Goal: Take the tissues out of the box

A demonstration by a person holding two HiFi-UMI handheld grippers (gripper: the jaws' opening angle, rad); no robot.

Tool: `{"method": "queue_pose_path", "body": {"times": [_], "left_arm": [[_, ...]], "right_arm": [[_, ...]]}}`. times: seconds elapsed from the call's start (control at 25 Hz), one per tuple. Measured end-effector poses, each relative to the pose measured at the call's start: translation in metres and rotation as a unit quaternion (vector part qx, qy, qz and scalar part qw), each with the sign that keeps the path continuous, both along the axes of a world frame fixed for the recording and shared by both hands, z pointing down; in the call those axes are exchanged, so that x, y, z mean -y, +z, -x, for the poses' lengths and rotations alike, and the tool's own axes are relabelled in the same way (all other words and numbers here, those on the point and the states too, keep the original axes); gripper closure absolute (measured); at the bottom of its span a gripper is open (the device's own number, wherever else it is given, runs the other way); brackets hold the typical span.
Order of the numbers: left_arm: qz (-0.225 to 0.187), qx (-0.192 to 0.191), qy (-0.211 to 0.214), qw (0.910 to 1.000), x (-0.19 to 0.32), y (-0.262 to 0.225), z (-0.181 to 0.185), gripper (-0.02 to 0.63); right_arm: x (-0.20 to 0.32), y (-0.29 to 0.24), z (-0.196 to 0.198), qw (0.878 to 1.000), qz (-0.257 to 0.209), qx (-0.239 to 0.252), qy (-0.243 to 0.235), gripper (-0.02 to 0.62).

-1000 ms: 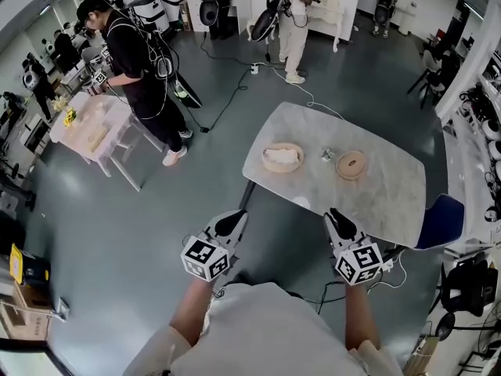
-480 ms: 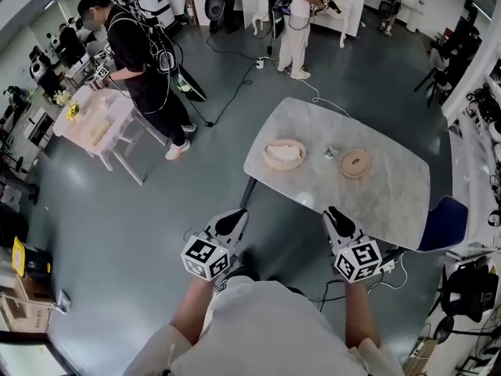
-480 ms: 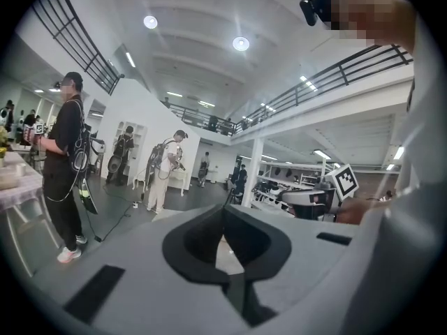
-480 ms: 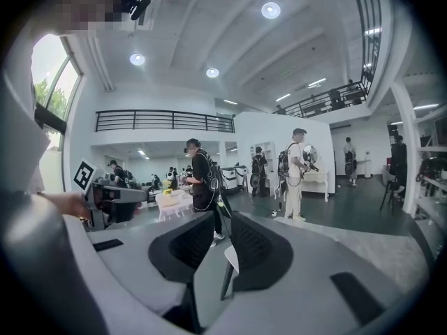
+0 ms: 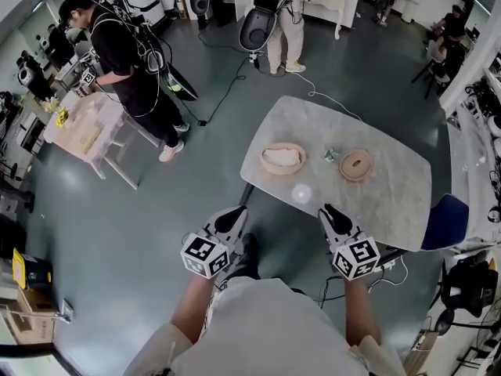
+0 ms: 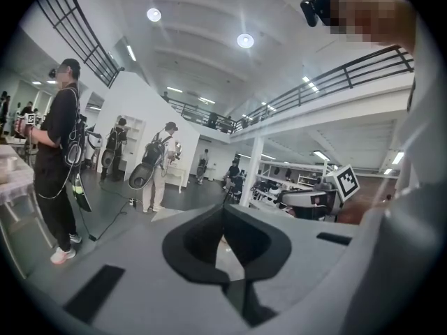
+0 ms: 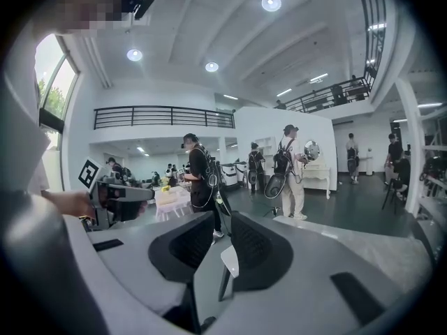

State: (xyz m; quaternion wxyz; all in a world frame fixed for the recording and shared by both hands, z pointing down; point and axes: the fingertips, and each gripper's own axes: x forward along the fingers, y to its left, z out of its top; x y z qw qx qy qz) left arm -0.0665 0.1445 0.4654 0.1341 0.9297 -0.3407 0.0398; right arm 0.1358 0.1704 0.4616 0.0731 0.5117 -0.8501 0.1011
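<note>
While standing short of the marble table (image 5: 376,202), holds 2 grippers low and nearly level out front, well apart from the work. Left gripper (image 5: 233,218): tips pressed together, nothing between. Right gripper (image 5: 332,212): parted about halfway, empty, only the table's edge showing through the gap. On the table's left half, well ahead of both: round wooden tissue box (image 5: 282,159), uncovered, white tissues heaped inside. To its right, a small object (image 5: 330,155) too tiny to identify, then a round wooden lid (image 5: 356,164) with a centre hole. Probably the approach, with everything left to do. Likely to drag or lift the light box along with the tissues if pinched by 1 gripper and not braced by the other. Could tear a sheet if nipped at a thin edge. Could knock the small object or the lid on a careless reach from the right. Cannot pinch or brace with the left until opened.
</note>
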Motion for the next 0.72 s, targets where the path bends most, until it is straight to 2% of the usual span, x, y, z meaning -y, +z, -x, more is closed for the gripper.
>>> {"method": "queue_pose_path", "body": {"times": [0.48,0.72], "left_arm": [[0.028,0.003,0.035,0.999,0.13,0.019,-0.005,0.597],[0.042,0.003,0.068,0.9968,0.19,0.031,-0.003,0.598]], "right_arm": [[0.116,0.023,0.009,0.999,0.03,-0.005,0.022,0.5],[0.166,0.031,0.021,0.998,0.044,-0.011,0.039,0.5]]}}
